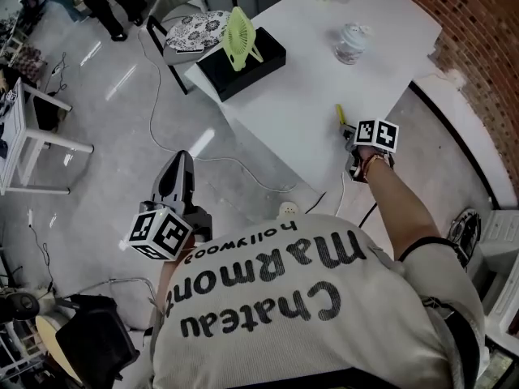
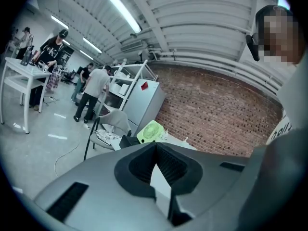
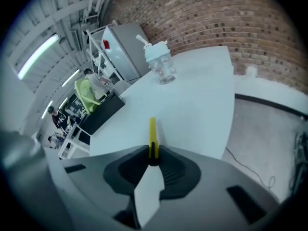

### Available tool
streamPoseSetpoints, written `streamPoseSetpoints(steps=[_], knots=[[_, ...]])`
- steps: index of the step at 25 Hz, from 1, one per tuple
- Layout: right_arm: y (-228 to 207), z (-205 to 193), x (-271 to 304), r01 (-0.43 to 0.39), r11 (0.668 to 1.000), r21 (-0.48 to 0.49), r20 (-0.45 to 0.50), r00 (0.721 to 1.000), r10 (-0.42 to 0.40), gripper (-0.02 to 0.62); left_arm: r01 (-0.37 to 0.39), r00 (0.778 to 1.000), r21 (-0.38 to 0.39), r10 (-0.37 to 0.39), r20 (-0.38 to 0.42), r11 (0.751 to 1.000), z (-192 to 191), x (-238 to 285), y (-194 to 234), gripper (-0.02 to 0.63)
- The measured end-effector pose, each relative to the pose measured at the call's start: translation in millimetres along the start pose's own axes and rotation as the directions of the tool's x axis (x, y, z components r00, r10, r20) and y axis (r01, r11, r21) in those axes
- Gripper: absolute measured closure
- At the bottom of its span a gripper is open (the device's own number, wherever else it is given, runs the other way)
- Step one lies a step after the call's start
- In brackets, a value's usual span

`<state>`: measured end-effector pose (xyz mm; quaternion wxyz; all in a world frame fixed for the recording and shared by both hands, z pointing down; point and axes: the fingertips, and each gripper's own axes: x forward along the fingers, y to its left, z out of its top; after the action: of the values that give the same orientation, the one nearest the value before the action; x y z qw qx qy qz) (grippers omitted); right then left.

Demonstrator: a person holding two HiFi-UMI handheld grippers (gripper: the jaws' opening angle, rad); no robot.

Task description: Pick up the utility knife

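Observation:
The utility knife [image 1: 340, 115] is slim and yellow and sticks out past my right gripper [image 1: 347, 128] over the near edge of the white table [image 1: 308, 96]. In the right gripper view the knife [image 3: 152, 134] stands on edge between the pads, and the right gripper [image 3: 153, 158] is shut on its near end. My left gripper [image 1: 180, 160] hangs over the floor to the left, away from the table. In its own view the left gripper [image 2: 156, 146] has its tips together with nothing between them.
A green fan [image 1: 240, 35] stands on a black box [image 1: 247, 63] at the table's far left. A lidded glass jar [image 1: 350, 43] sits further back. A chair [image 1: 190, 31] stands beside the table, cables [image 1: 235, 164] trail over the floor, and people stand far off.

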<state>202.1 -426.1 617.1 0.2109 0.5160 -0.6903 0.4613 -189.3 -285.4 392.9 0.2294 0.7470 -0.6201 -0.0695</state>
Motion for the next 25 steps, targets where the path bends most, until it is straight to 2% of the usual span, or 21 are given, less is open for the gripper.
streamPoseSetpoints(steps=[4,8,14,19,25], knots=[[14.8,-34.2,-25.5,-0.028,0.993,0.112,0.030,0.999,0.025,0.528,0.030,0.999,-0.006,-0.030,-0.020,1.000,-6.0,-23.7,-2.8,0.604],[35.2,-63.4,-48.3,-0.050,0.988,0.145,0.056,0.998,0.042,0.528,0.077,0.997,-0.007,-0.077,-0.013,0.997,-5.5,-41.8,-7.8,0.604],[71.2,-95.4,-86.9,-0.135,0.968,0.211,0.116,0.987,0.113,0.528,0.128,0.992,-0.015,-0.128,0.005,0.992,-8.0,-73.3,-18.5,0.604],[105.3,-94.7,-121.0,-0.244,0.930,0.276,0.213,0.959,0.188,0.528,0.172,0.985,0.002,-0.172,0.015,0.985,-1.9,-94.7,-25.5,0.604],[145.3,-89.1,-165.9,-0.349,0.901,0.259,0.324,0.910,0.259,0.528,0.216,0.975,0.051,-0.218,0.036,0.975,15.2,-120.9,-34.0,0.604]])
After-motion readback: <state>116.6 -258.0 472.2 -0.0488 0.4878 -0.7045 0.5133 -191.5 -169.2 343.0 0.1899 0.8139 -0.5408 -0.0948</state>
